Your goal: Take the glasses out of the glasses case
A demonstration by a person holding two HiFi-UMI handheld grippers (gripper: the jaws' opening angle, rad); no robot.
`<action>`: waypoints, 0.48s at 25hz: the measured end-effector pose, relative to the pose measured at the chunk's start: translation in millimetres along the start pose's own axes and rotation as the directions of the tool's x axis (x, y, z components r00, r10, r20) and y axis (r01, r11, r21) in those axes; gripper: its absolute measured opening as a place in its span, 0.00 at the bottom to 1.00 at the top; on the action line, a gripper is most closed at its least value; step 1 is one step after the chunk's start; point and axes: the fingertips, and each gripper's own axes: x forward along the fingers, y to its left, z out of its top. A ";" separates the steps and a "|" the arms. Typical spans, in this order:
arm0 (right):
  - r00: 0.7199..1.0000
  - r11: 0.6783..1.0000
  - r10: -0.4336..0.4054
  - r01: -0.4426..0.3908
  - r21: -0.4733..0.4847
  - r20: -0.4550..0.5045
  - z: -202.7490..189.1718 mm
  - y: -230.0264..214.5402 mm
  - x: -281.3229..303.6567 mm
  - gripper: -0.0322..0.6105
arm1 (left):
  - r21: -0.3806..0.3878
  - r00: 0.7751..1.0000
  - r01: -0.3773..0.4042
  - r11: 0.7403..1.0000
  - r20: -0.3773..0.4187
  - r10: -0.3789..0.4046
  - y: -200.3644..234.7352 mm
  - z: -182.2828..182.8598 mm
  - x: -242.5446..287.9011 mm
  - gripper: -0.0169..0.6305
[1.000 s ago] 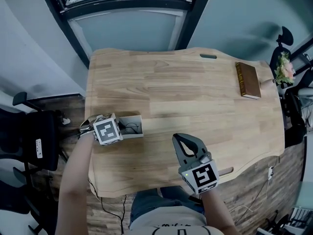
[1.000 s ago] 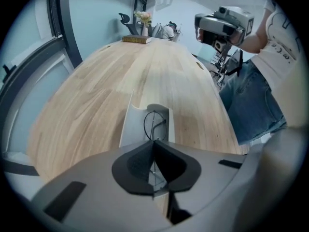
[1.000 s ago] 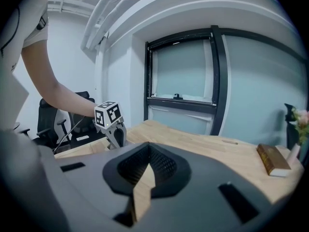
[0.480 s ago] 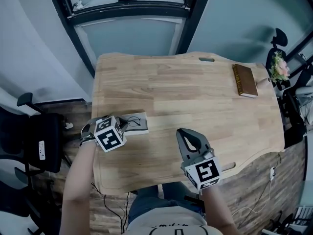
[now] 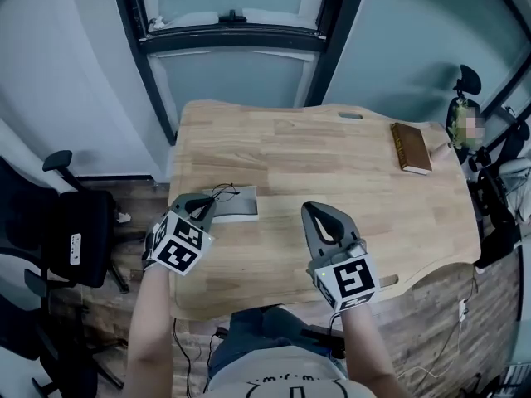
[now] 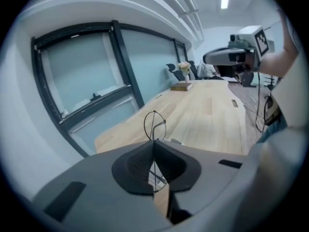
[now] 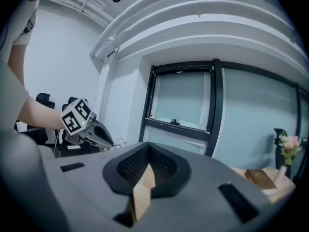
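The thin wire-framed glasses (image 5: 222,192) hang clamped in my left gripper (image 5: 207,204), lifted just above the grey-white glasses case (image 5: 240,206) that lies open near the left edge of the wooden table (image 5: 332,164). In the left gripper view one round lens rim of the glasses (image 6: 153,123) sticks up past the closed tips of the left gripper (image 6: 154,143). My right gripper (image 5: 314,210) hovers over the table's front middle, shut and empty, with the tips of the right gripper (image 7: 148,148) meeting. It looks across at the left gripper (image 7: 99,133).
A brown book (image 5: 411,147) lies at the table's far right, next to a small vase of flowers (image 5: 461,114). A black office chair (image 5: 58,222) stands left of the table. A dark-framed window (image 5: 241,36) is behind the far edge.
My left gripper has risen from the case and tilted up, carrying the glasses out of it. The right gripper has also lifted a little.
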 end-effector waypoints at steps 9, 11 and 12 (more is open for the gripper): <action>0.994 0.997 0.060 -0.056 -0.051 0.090 35.6 0.7 -36.4 0.06 | -0.247 0.901 -0.335 0.909 0.198 0.386 7.0 41.3 -100.2 0.06; 0.992 0.996 0.070 -0.064 -0.058 0.109 43.3 -3.0 -48.3 0.06 | -0.278 0.859 -0.403 0.872 0.215 0.465 2.2 50.7 -123.0 0.06; 0.990 0.996 0.075 -0.069 -0.058 0.121 47.0 -5.0 -54.9 0.06 | -0.304 0.838 -0.423 0.854 0.227 0.496 -1.5 55.4 -134.0 0.06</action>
